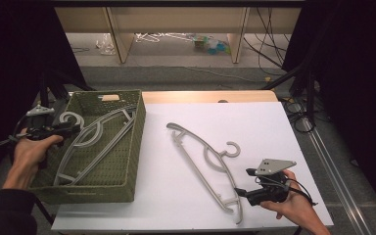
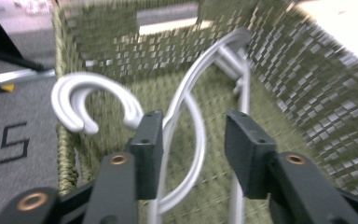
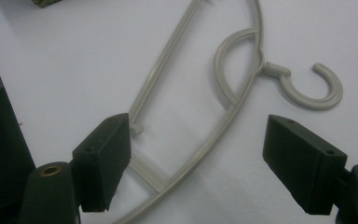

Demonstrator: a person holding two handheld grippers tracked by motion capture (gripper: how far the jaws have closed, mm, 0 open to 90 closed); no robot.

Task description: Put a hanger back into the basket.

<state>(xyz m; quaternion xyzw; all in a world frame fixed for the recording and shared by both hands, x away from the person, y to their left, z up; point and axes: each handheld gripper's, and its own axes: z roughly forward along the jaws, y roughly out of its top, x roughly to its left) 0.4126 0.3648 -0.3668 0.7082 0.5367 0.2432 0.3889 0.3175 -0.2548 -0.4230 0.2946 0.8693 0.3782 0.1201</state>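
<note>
My left gripper's [image 2: 193, 156] fingers are parted, straddling the basket's hanger [image 2: 186, 107]; right gripper's [image 3: 214, 163] fingers spread wide over the surface's hanger [image 3: 223, 116].

The left hand [image 1: 29, 149] holds the left gripper [image 1: 76, 128] at the table's left edge, pointing toward the right edge, its jaws parted. Near the front right corner, the right hand [image 1: 293, 203] holds the right gripper [image 1: 239, 192] low, pointing toward the left edge, jaws spread wide.
</note>
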